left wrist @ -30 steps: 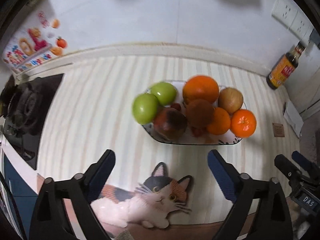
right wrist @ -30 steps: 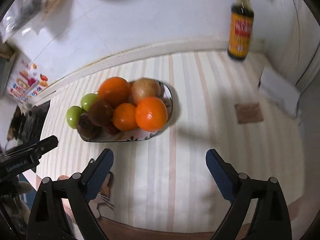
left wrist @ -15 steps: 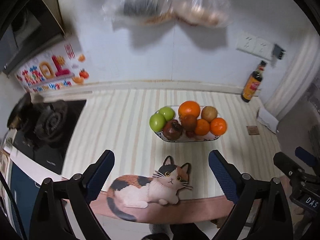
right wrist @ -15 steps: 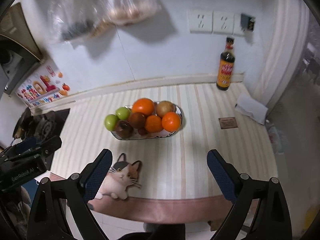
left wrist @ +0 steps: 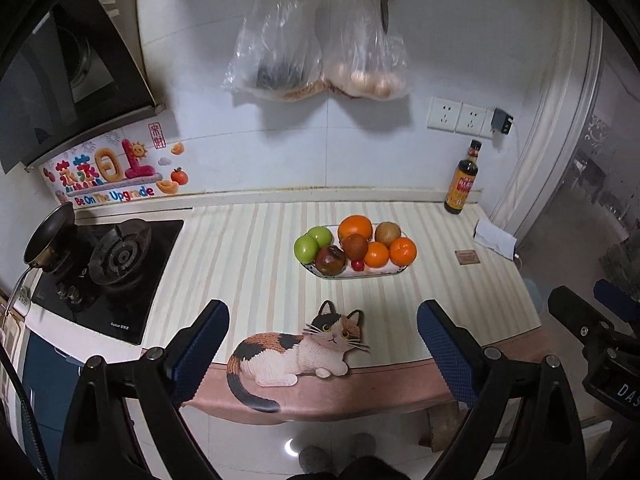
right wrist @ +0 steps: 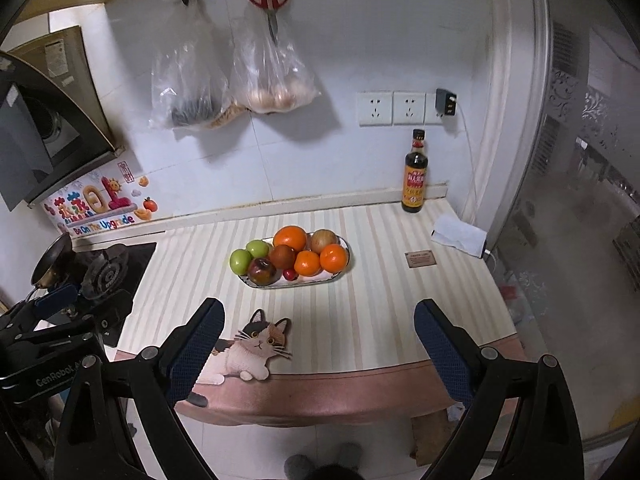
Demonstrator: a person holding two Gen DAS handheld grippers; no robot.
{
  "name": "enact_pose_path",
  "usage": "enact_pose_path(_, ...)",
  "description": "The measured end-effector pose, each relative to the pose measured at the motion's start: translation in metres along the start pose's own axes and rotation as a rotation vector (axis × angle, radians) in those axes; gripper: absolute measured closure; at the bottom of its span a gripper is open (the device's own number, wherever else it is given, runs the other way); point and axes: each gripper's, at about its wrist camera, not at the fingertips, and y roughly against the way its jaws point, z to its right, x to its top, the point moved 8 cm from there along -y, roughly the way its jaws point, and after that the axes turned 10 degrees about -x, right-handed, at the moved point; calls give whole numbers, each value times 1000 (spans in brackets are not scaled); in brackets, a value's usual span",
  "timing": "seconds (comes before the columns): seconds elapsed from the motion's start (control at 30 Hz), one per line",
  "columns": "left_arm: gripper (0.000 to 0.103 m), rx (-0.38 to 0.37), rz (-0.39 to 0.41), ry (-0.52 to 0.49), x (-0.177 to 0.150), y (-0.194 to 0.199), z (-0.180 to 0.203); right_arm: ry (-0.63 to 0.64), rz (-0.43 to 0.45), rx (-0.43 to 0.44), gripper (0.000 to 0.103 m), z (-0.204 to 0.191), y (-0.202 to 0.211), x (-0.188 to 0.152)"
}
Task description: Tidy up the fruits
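Striped counter [left wrist: 248, 264] — both tongs [left wrist: 322, 344] [right wrist: 318, 342] agape, off it.

Fruit plate [left wrist: 394, 272] on counter [left wrist: 248, 264], cat mat [left wrist: 296, 350] nr edge, L gripper [left wrist: 322, 344] wide apart

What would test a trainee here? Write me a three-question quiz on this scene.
1. True or false: the left gripper holds a fruit.
2. How many green apples lie on the fruit plate?
3. The sauce bottle stands: A) on the stove B) against the back wall, beyond the plate and to its right C) on the cat mat

Key: 1 false, both it and the right gripper are open and empty; 2 two; 3 B.
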Motion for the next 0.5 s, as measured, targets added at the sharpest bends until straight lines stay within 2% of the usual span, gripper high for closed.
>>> enact_pose_path(0.27,7,1,27,16,-1,13,8,7,20,31,5,5,22,0)
enact_pose_path(0.5,7,34,7,39,7,-3,4,12,-24,59,5,8,-4,7)
